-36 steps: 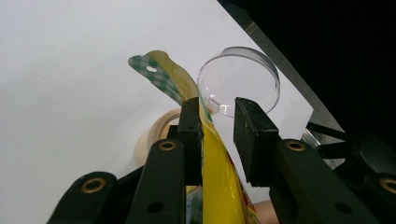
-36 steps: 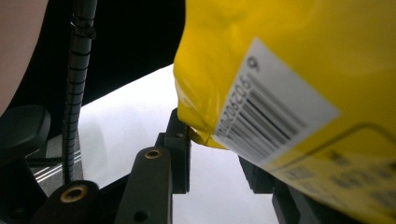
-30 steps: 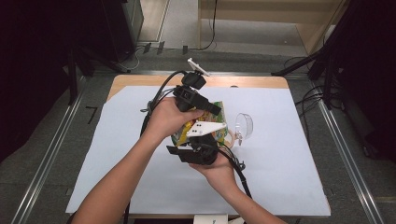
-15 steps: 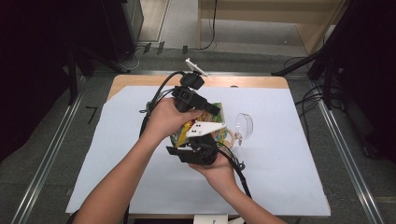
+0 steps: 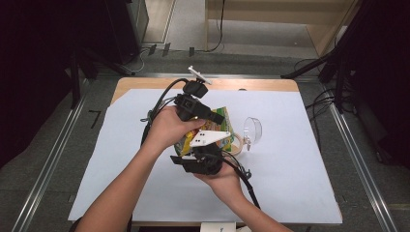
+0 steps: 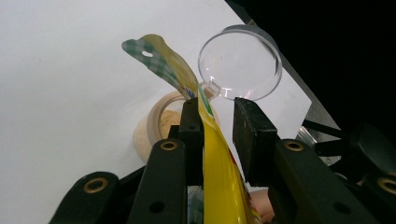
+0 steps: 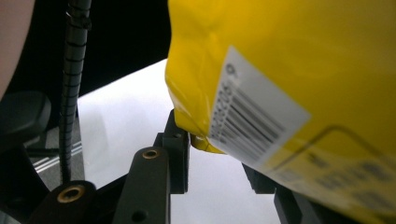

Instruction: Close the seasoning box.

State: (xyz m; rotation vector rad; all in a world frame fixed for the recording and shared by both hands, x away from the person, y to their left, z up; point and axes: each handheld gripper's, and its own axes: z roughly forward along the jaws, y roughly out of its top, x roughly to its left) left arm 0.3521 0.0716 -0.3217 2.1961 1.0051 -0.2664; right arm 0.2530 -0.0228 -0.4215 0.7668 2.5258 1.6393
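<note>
A yellow snack bag [image 5: 225, 116] with a green checked top hangs tilted over a small round jar [image 5: 237, 143] that has crumbs inside [image 6: 164, 122]. The jar's clear lid [image 5: 252, 129] stands swung open on the right. My left gripper [image 5: 216, 118] comes from above and is shut on the bag [image 6: 219, 186] near its upper part. My right gripper [image 5: 215, 146] is below, with the bag's bottom corner [image 7: 289, 56] between its jaws [image 7: 217, 154]. Its jaws have just opened a touch, and the near jaw still presses on the bag. The far jaw is hidden behind the bag.
A white sheet [image 5: 300, 169] covers most of the wooden table [image 5: 241, 84]. Black cables [image 5: 155, 112] trail off to the left from the left gripper, and another cable [image 5: 244, 180] runs back along the right forearm. Dark floor and metal rails surround the table.
The left hand has edged slightly to the left with the bag. The right hand, jar and lid stay where they were.
</note>
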